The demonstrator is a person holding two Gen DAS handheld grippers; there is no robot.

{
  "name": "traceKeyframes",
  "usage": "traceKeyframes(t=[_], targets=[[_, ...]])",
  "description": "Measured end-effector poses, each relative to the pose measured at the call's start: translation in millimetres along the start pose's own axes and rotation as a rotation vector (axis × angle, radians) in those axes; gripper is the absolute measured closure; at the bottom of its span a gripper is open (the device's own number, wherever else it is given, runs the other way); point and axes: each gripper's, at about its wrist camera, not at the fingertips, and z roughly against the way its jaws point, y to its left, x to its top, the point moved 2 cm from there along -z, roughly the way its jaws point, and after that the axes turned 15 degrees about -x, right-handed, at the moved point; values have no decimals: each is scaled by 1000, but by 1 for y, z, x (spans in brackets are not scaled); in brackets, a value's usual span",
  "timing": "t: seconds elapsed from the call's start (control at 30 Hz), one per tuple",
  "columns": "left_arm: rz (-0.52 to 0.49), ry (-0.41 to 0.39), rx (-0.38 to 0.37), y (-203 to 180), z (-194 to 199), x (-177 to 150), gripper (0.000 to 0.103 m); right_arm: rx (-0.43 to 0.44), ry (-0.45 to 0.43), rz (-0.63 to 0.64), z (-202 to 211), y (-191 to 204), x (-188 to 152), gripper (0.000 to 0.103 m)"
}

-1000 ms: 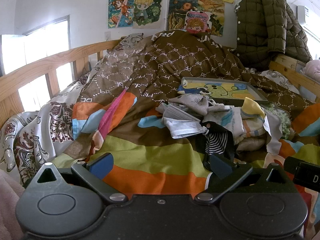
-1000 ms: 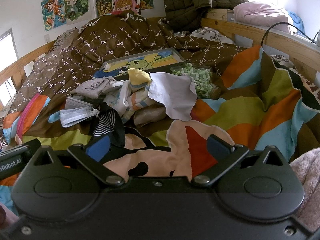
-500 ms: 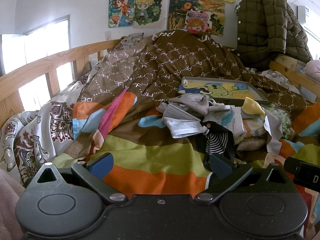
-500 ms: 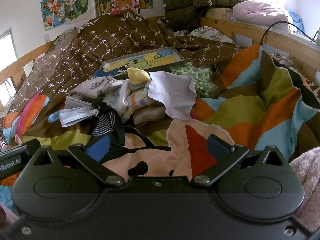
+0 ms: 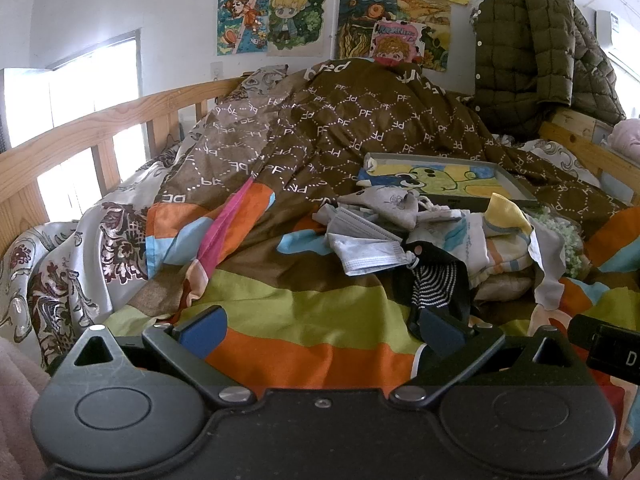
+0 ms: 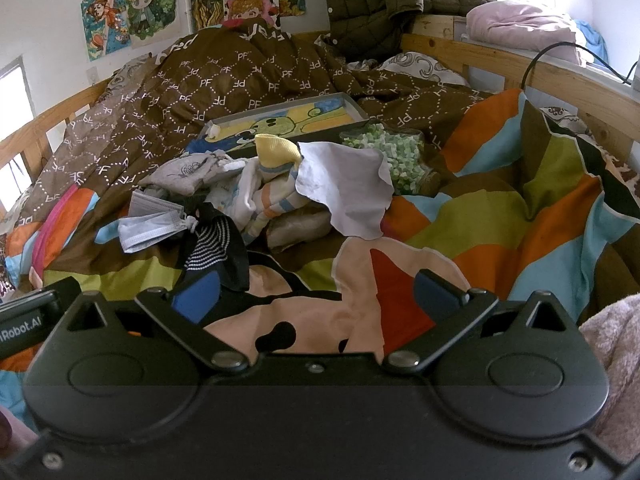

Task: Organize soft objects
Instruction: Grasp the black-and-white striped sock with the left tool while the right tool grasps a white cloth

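A heap of small soft items lies mid-bed on the striped quilt [image 5: 304, 320]: grey face masks [image 5: 360, 240] [image 6: 152, 224], a black striped sock [image 5: 436, 284] [image 6: 216, 240], a grey pouch [image 5: 384, 206] [image 6: 184, 176], a yellow-cuffed sock [image 5: 506, 212] [image 6: 276, 152], a white cloth [image 6: 348, 192] and pastel folded fabric [image 6: 264, 200]. A grey tray [image 5: 516, 184] [image 6: 352, 104] with a cartoon picture sits behind the heap. My left gripper [image 5: 320, 328] hovers open just short of the heap. Over a peach cloth [image 6: 360, 272], my right gripper [image 6: 316, 296] is open as well, holding nothing.
A brown patterned duvet [image 5: 320, 128] is bunched at the back, with an olive padded jacket [image 5: 532, 52] on the far rail. Wooden bed rails [image 5: 80, 128] [image 6: 560, 80] run along both sides. Green foam bits [image 6: 392, 152] lie right of the tray. A black cable [image 6: 536, 60] crosses the right rail.
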Motion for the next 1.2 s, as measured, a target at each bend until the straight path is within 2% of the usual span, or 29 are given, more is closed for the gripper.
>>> traceKeyframes(t=[0.23, 0.5, 0.63, 0.87, 1.07, 1.2], targets=[[2, 0, 1, 0, 0, 0, 1, 2, -2, -3, 0, 0, 0, 0], [34, 27, -11, 12, -2, 0, 1, 7, 4, -72, -2, -13, -1, 0], [-2, 87, -72, 11, -13, 7, 1, 75, -15, -56, -1, -14, 5, 0], [-81, 148, -147, 9, -40, 25, 1, 144, -127, 41, 0, -12, 34, 0], [-167, 189, -231, 0, -71, 36, 1, 218, -139, 142, -23, 5, 58, 0], [-216, 241, -349, -14, -94, 31, 3, 349, -131, 249, -37, 23, 70, 0]])
